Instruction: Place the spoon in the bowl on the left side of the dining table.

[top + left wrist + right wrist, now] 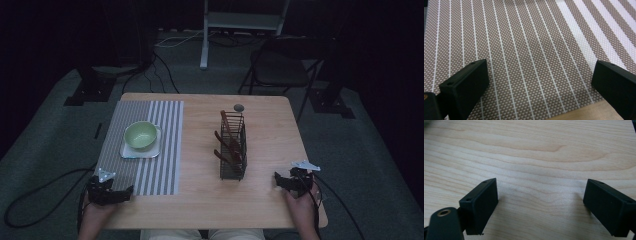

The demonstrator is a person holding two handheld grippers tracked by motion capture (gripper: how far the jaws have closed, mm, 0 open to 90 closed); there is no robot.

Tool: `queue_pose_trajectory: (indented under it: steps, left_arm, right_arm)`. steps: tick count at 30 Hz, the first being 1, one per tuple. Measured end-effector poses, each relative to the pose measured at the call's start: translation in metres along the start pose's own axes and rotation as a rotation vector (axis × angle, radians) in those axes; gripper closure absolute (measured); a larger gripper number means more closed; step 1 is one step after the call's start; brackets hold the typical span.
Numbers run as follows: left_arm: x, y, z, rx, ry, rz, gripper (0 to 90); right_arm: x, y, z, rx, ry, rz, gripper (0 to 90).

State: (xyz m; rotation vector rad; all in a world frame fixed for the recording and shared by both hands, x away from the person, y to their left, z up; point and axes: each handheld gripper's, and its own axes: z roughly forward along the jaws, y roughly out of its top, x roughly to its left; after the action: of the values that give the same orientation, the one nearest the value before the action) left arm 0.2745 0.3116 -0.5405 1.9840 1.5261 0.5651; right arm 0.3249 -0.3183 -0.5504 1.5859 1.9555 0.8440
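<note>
Both tools idle at the frame's bottom corners: the left hand-held gripper (pixel 111 191) lies spread over the grey striped woven placemat (pixel 165 150), the right hand-held gripper (pixel 292 181) spread on the bare pale wooden tabletop (pixel 200 200). Well apart mid-frame stand a pale green bowl (pixel 140 134) on a square white plate (pixel 131 151) and a black wire basket (pixel 233 146) holding brown utensils, probably the things to be handled.

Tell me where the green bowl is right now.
In the high view the green bowl sits on a pale square plate on the striped placemat, on the table's left half, beyond the left gripper and left of the wire basket.
</note>
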Motion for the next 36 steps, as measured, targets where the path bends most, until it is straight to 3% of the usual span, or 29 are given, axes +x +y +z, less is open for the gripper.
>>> queue_pose_trajectory:
  steps: [6, 17, 21, 32, 36]
  left_arm:
    - [0.0, 0.002, -0.003, -0.013, -0.011, -0.014, 1.3]
    - [-0.013, 0.011, -0.005, -0.02, -0.031, 0.022, 1.9]
    - [-0.02, 0.017, -0.003, -0.028, -0.064, 0.039, 1.9]
    - [-0.038, 0.031, 0.001, -0.031, -0.103, 0.074, 1.9]
    - [-0.047, 0.036, 0.005, -0.02, -0.134, 0.105, 1.9]
  right_arm:
    - [0.0, 0.0, 0.0, 0.0, 0.0, 0.0, 11.8]
    - [0.0, 0.0, 0.0, 0.0, 0.0, 0.0, 11.8]
    - [0.0, 0.0, 0.0, 0.0, 0.0, 0.0, 11.8]
    - [0.0, 0.0, 0.0, 0.0, 0.0, 0.0, 11.8]
    - [0.0, 0.0, 0.0, 0.0, 0.0, 0.0, 11.8]
